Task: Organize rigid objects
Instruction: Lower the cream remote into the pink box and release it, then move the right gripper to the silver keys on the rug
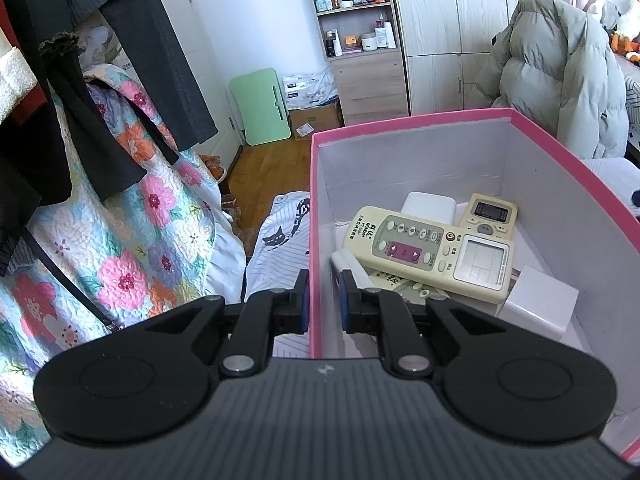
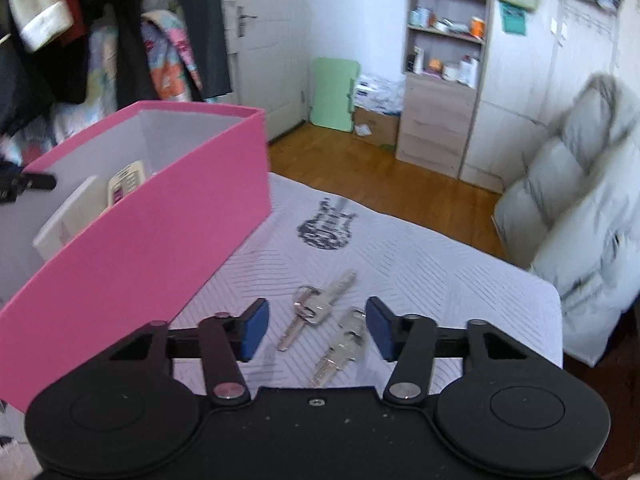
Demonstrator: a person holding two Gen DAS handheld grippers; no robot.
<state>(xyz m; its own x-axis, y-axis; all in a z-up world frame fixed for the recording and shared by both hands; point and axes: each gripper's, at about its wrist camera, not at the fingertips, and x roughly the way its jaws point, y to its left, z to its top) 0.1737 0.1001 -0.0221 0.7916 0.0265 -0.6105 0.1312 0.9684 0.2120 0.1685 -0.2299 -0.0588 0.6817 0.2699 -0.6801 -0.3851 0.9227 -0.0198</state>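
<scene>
Pink box (image 2: 132, 216) is the biggest item I see, on the white cover (image 2: 400, 256), at 10 o'clock in the right view. Inside it: two cream remotes (image 1: 436, 252), overlapping, with white blocks (image 1: 538, 304) under and beside them, at 3 o'clock in the left view. My left gripper (image 1: 324, 300) is clamped on the box's near wall, one pad outside, one inside. My right gripper (image 2: 316, 330) has jaws apart, nothing gripped. The keys (image 2: 320, 312) lie loose on the cover in the gap between its pads, at 6 o'clock; contact unclear from here.
</scene>
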